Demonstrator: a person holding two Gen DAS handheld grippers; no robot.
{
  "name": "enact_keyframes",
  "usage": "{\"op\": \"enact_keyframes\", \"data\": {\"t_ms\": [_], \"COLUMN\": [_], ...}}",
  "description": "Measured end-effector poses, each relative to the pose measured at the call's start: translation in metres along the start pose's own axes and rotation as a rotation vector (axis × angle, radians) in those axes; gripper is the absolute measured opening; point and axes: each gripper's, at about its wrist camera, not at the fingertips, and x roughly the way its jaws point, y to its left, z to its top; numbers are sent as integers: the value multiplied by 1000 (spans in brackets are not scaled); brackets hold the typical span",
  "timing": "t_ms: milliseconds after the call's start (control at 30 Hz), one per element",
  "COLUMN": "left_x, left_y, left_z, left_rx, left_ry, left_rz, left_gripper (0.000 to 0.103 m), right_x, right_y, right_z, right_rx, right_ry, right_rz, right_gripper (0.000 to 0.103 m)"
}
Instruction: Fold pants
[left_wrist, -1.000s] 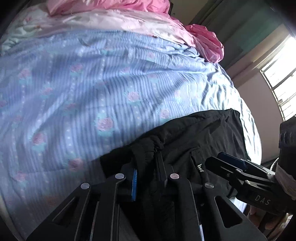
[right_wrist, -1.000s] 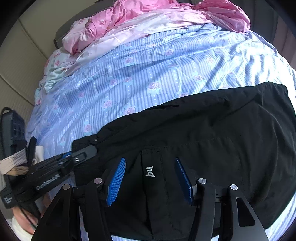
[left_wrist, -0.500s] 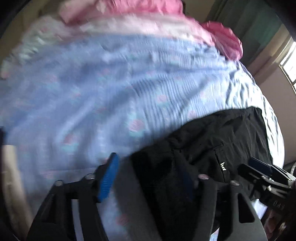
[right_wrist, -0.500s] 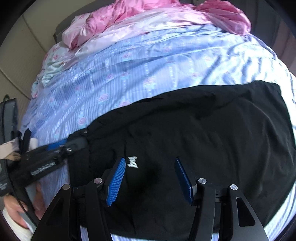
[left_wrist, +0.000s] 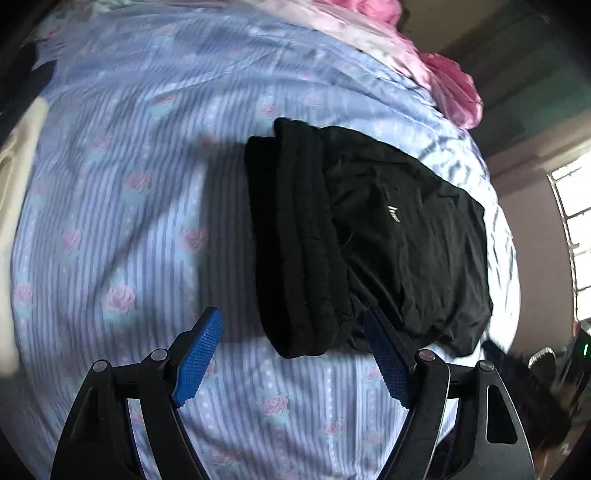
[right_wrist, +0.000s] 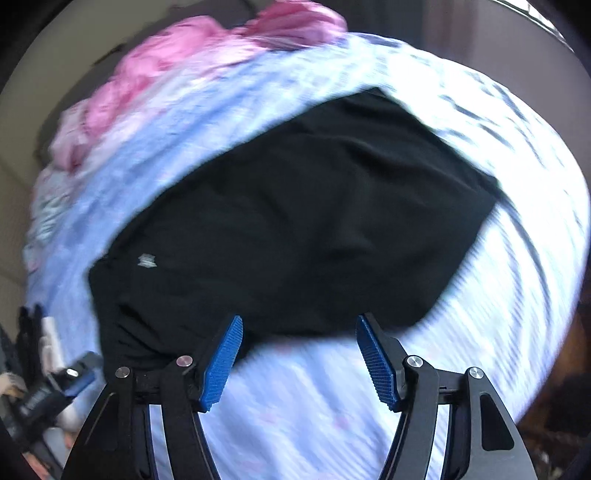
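Black pants (left_wrist: 369, 229) lie folded in a flat stack on the blue striped bed sheet (left_wrist: 122, 221), the thick waistband roll at the stack's left end and a small white logo on top. My left gripper (left_wrist: 293, 354) hovers over the near corner of the waistband. Its jaws are opening, and the blue pads (left_wrist: 199, 354) touch no cloth. In the right wrist view the pants (right_wrist: 295, 221) spread ahead of my right gripper (right_wrist: 299, 358). Its jaws are also opening, with only sheet between the pads. My left gripper (right_wrist: 55, 387) shows blurred at that view's lower left.
A bunched pink quilt (right_wrist: 177, 74) lies at the far end of the bed. A bright window (left_wrist: 576, 236) is at the right of the left wrist view. The bed's near edge drops off at the lower right, by dark blurred shapes (left_wrist: 524, 380).
My left gripper has let go of the pants' waistband, opened wide and drawn back. My right gripper has opened wider and pulled back off the pants. The pants now lie free on the sheet.
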Motion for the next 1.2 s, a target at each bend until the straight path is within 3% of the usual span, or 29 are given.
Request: {"op": "enact_keyframes", "data": {"t_ms": [100, 267, 300, 400, 533, 900, 967, 1033, 1100, 1200], "left_x": [3, 22, 25, 33, 25, 28, 30, 29, 21, 1], "left_y": [-11, -23, -21, -20, -20, -18, -18, -20, -24, -33], "left_z": [-3, -6, -6, -5, 0, 6, 4, 3, 2, -4], "left_rx": [4, 3, -7, 12, 30, 99, 109, 130, 161, 216], "left_ry": [-29, -10, -6, 7, -16, -5, 3, 4, -7, -35], "left_rz": [18, 12, 10, 7, 27, 142, 170, 219, 261, 320], "left_gripper": [78, 77, 74, 42, 39, 40, 45, 61, 68, 68], "right_x": [9, 27, 29, 29, 27, 25, 24, 20, 14, -1], "right_y": [-19, -29, -31, -41, -36, -30, -32, -33, -34, -36], "right_z": [-10, -16, -15, -14, -12, -15, -16, -17, -18, -18], "right_rx": [28, -20, -18, 17, -3, -54, -51, -47, -52, -69], "right_ry": [21, 34, 40, 36, 26, 22, 29, 33, 31, 22], "right_rz": [-51, -101, -107, -89, -73, -67, -73, -68, -62, -50], "right_gripper": [65, 65, 65, 65, 65, 65, 65, 65, 65, 65]}}
